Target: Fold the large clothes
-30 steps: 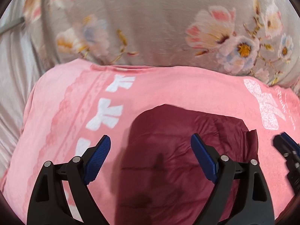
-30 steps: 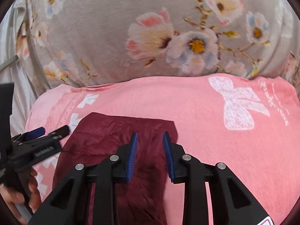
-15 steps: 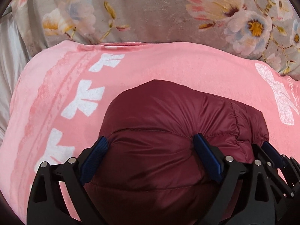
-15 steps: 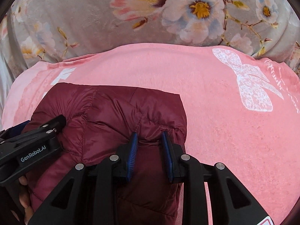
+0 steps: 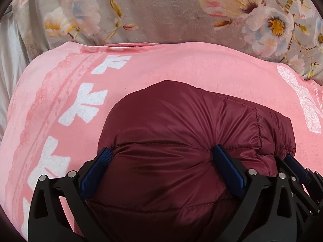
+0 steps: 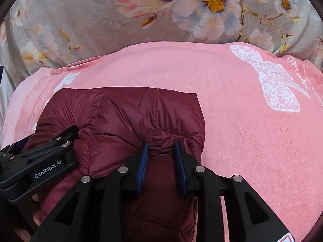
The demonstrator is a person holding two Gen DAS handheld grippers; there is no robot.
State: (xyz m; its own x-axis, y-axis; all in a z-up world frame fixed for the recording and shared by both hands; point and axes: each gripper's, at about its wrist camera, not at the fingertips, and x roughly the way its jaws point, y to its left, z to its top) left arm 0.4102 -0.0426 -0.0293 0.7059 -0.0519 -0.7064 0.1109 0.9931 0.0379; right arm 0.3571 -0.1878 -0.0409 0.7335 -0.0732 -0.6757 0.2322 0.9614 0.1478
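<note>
**Both grippers on the maroon jacket**

A grey floral blanket (image 5: 161,16) lies beneath a pink towel (image 6: 242,121). On the towel rests the maroon puffer jacket (image 5: 171,125), bunched. The left gripper (image 5: 161,165) straddles its padding, fingers wide apart. The right gripper (image 6: 161,159) pinches a fold.

Your left black two-finger gripper with blue ribbed pads (image 5: 161,163) has its jaws spread wide around bulging fabric. Your right black gripper (image 6: 161,155) sits just beside it, jaws drawn close and pinching a fold.
</note>
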